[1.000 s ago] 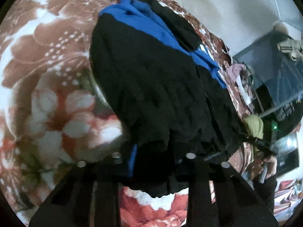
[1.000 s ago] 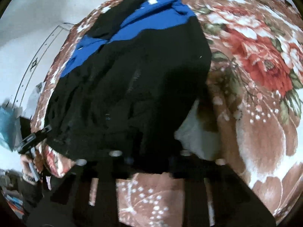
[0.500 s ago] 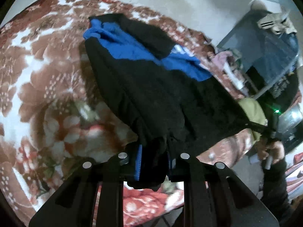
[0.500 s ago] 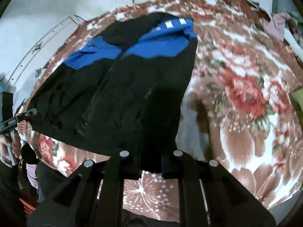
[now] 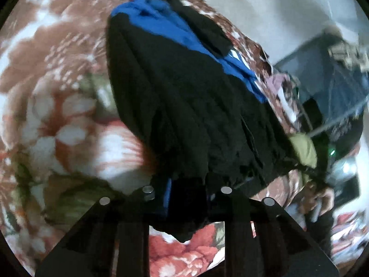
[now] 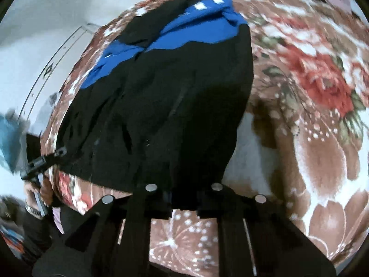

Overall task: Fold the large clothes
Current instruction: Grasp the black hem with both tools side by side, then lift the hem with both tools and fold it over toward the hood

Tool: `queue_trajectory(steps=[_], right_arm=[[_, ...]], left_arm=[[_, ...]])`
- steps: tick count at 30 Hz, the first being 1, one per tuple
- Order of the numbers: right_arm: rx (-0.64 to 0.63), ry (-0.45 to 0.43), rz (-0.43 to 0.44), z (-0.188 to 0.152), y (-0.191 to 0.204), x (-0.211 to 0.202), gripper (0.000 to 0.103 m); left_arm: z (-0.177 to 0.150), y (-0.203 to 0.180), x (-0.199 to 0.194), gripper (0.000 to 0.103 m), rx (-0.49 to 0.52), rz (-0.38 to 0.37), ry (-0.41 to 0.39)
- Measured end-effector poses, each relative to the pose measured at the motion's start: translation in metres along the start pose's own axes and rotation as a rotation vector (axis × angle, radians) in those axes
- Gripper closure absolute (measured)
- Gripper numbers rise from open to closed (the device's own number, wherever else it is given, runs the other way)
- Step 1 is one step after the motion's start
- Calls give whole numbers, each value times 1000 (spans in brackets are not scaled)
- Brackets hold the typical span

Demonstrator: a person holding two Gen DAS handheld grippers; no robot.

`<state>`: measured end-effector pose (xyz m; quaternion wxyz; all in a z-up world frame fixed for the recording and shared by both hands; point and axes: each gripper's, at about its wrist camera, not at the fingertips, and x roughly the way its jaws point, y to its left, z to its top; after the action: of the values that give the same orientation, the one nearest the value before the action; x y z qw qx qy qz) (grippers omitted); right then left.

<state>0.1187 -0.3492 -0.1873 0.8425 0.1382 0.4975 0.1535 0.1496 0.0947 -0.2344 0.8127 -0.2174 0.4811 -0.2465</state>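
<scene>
- I'm pinching the near hem of the black-and-blue jacket [image 5: 184,106] in my left hand-held gripper [image 5: 188,198].
- My right hand-held gripper [image 6: 184,198] is clamping the hem's other corner.
- The jacket is lying on the floral blanket [image 6: 322,138], stretching toward 12 o'clock.

floral blanket [image 5: 57,120] brown, red, white | white wall [image 5: 265,7] behind | olive cloth [image 5: 302,147] at blanket edge
</scene>
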Motion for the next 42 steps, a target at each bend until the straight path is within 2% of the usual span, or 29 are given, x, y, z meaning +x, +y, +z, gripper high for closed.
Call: queue_trajectory(steps=[4,9,12,17,22,30,36,40,42], right_arm=[[-20,-33,2,-15,10,-31,90],[-107,-28,-39,-19,40,-52,91],[-137,-43,-44,-4,52,-56,90],[-170,-79,-20,29,68,-66,91],[-168,-125,-31,82,81,-78,91],[-124,-173,-55,186,87,-73,90],[-86,-153,-85,284,82,-33,90],[-44,-120,-121,341,65,10,90],[-27,-96,-163,365,54,34,90]], left_arm=[[-7,-17,-31,87,45,-51,-20],[-12,-56,-62,87,161,-46,-27],[1,-67,-63,87,200,-24,-40],[38,-84,-59,87,197,-64,-66],[83,-107,-69,87,200,-94,-121],[185,-112,-71,87,131,-152,-183],[271,-91,-42,87,65,-149,-185],[332,-64,-10,87,2,-123,-168],[363,-47,14,86,-28,-78,-144]])
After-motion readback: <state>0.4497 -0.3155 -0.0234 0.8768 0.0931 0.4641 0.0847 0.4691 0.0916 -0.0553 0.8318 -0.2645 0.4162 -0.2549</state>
